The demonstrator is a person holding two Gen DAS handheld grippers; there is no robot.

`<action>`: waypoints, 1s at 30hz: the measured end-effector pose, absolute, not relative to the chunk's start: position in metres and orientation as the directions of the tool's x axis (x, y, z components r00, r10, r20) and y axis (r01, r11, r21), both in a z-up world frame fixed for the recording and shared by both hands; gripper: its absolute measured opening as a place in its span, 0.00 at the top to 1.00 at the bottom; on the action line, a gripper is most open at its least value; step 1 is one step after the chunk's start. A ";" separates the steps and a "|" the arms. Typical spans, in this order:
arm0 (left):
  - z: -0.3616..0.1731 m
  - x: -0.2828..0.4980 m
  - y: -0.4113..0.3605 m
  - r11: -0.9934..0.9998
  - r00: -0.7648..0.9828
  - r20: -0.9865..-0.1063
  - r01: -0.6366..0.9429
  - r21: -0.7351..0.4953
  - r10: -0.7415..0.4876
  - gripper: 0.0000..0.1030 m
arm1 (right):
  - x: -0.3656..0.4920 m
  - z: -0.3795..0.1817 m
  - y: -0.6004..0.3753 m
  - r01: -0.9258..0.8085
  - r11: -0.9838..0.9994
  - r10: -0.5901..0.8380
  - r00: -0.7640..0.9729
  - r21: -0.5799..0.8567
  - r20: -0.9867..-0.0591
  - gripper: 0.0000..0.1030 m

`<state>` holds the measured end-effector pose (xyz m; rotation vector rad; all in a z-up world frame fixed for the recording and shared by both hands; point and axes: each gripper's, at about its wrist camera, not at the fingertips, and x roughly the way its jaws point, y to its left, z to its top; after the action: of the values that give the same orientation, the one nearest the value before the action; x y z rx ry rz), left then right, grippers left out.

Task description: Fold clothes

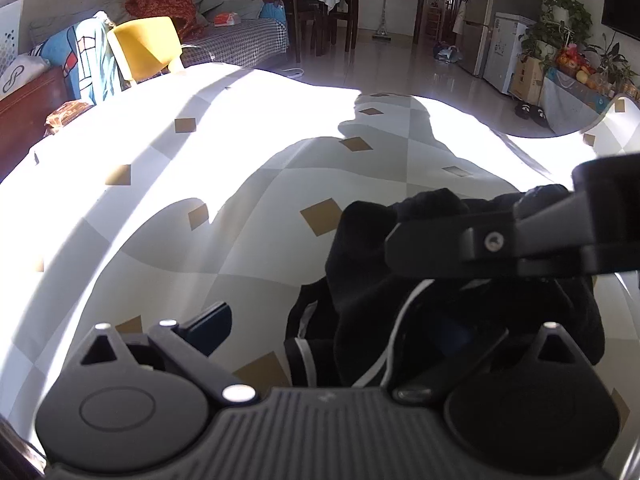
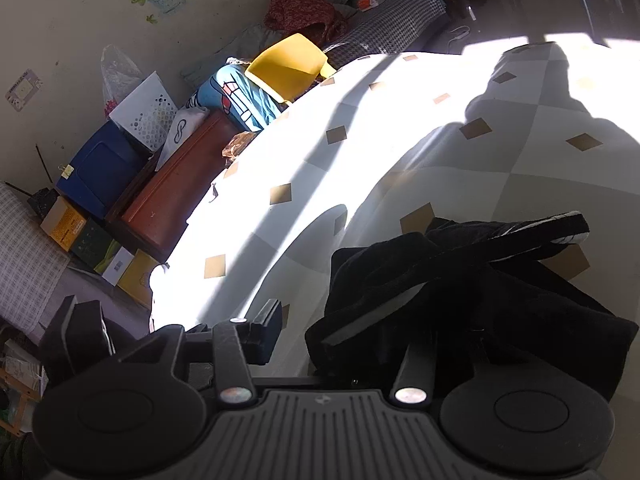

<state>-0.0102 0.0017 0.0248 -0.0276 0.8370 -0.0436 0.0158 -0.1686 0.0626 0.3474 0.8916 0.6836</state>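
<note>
A wide table (image 1: 120, 208) under a pale checked cloth with small brown diamonds fills most of the room in front of me, half in hard sunlight and half under a person's shadow (image 1: 360, 160). Past the table's far edge runs a sofa with a houndstooth cover (image 1: 240, 46), and against that same far edge stands a yellow chair (image 1: 146, 46) with a blue patterned cloth (image 1: 86, 60) draped just beside it. A reddish-brown wooden bench (image 2: 180, 196) sits along the table's left side.

On the table, at its near edge and in the shaded part, lies the black garment (image 1: 360, 280) with thin white stripes, bunched in a heap rather than spread flat.

The left gripper (image 1: 340, 332) has its fingers spread wide apart, one finger on bare cloth and the other over the heap; whether it touches the fabric I cannot tell. The right gripper (image 2: 340, 332) also stands open, its right finger buried in the garment's folds. In the left wrist view one of its fingers (image 1: 460, 240) lies across the top of the heap.
</note>
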 end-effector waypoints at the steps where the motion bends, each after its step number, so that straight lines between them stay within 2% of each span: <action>1: 0.022 -0.007 0.006 0.999 0.660 -0.750 0.001 -0.039 -0.030 0.03 | 0.014 0.063 -0.170 -0.398 0.741 0.671 0.440 0.541 -0.597 0.49; 3: 0.017 -0.001 0.014 0.998 0.642 -0.767 -0.052 -0.027 0.012 0.03 | 0.011 0.064 -0.174 -0.391 0.754 0.657 0.445 0.529 -0.608 0.45; 8: 0.008 0.008 0.027 0.993 0.618 -0.783 -0.118 0.002 0.075 0.00 | 0.002 0.063 -0.186 -0.353 0.803 0.596 0.460 0.480 -0.658 0.43; 16: 0.008 0.008 0.019 0.994 0.612 -0.787 -0.107 0.023 0.085 0.00 | -0.007 0.059 -0.205 -0.309 0.831 0.555 0.498 0.462 -0.666 0.43; 24: 0.007 0.006 0.016 0.996 0.616 -0.785 -0.092 0.013 0.067 0.00 | -0.011 0.048 -0.193 -0.348 0.893 0.439 0.541 0.285 -0.717 0.42; 30: 0.008 0.001 0.011 0.998 0.630 -0.775 -0.045 0.034 0.054 0.00 | -0.009 0.022 -0.183 -0.328 0.914 0.384 0.513 0.238 -0.768 0.39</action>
<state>0.0007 0.0108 0.0076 0.0115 0.8880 0.0566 -0.0086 -0.1831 0.0217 0.0646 0.9388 0.4285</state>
